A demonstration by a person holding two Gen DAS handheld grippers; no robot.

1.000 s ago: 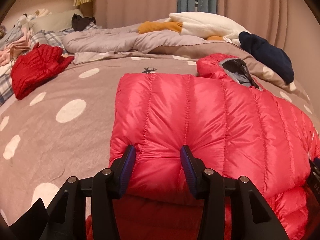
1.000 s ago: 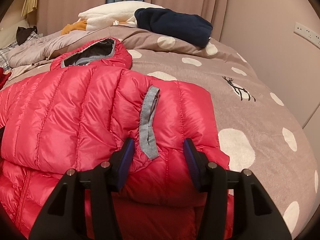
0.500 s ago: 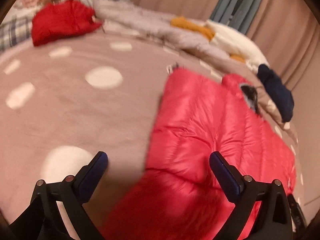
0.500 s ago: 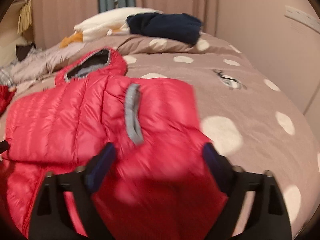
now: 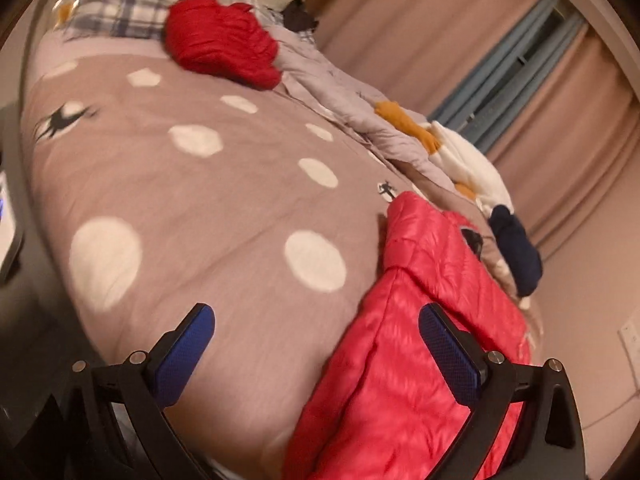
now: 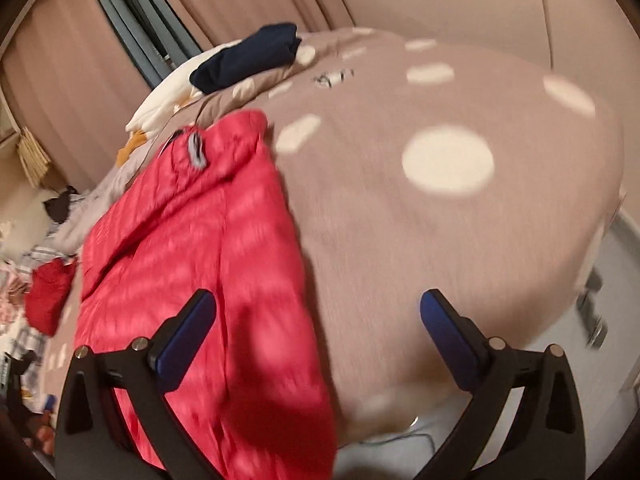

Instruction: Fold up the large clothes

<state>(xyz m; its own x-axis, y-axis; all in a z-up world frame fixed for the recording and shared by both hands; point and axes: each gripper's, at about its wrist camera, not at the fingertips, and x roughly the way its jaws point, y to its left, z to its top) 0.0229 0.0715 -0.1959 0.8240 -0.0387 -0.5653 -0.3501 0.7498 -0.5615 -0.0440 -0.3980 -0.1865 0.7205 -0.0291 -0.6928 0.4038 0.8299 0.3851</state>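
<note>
- Left gripper is spread about as wide as it goes and has hold of nothing. Its jaws have just been opening, and now there's only bedspread and the edge of the jacket showing between the blue pads.
- Right gripper is the same deal: wide open, nothing pinched, having just been opening too. The jacket's edge and bare bedspread sit in the gap, with neither pad pressing on anything.
- The pink puffer jacket is lying on the bed, folded into a longish rectangle with the sides tucked in. In the left view it sits on the right side of the gap between the fingers; in the right view the same jacket sits on the left side.
- Its hood with the grey trim is at the far end of the jacket, pointing toward the curtains.
- The bedspread is taupe with big white dots and a few little deer prints, mostly bare around the jacket.
- Other stuff on the bed: a red bundle of clothing up near the plaid pillows, a grey quilt along the far side, a white and orange plush thing, and a folded navy garment just past the hood.
- Both views are a bit motion-blurred, so fine detail on the jacket's quilting is mushy.
</note>
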